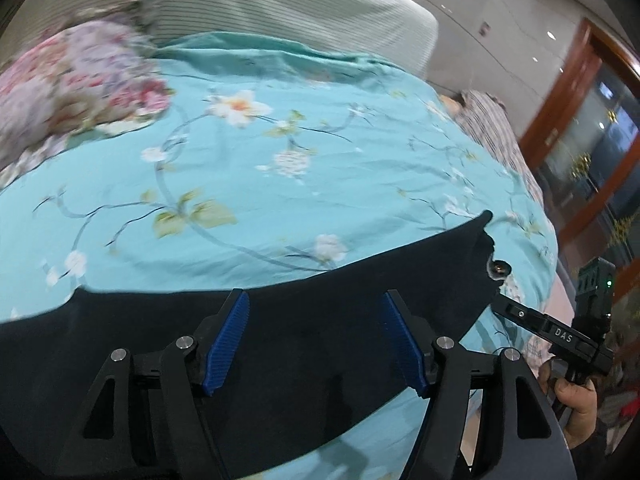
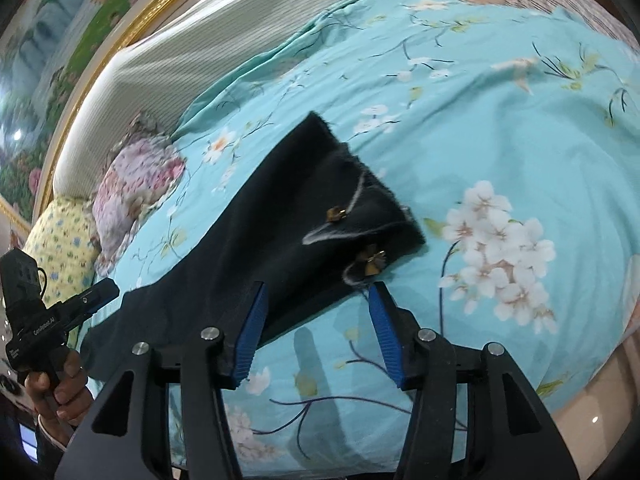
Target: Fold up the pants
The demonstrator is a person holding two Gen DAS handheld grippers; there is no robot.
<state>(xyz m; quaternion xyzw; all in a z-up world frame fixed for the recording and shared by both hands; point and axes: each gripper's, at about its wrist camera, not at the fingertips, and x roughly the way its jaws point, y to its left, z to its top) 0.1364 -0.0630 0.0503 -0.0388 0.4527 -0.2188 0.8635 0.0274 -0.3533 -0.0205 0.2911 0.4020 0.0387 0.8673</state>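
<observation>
Left wrist view: the left gripper (image 1: 316,340), fingers spread apart, hovers over dark pants (image 1: 280,360) lying flat on a turquoise floral bedspread (image 1: 280,160).

Right wrist view: the right gripper (image 2: 318,332), also spread wide, sits at the pants' (image 2: 288,232) waistband edge.

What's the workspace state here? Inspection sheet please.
Surface: turquoise floral bedsheet, wrinkled, covering a bed.
Job's things: dark navy fabric pants laid flat on the sheet; waist end with metal buttons facing the right tongs.
Clutter: pink floral crumpled cloth; yellow patterned pillow.
Grippers: left tongs open over the pants; right tongs open at the waist edge, gripping nothing.
Cables: nothing seen.
Surroundings: cream ribbed headboard; brown wooden door frame.
</observation>
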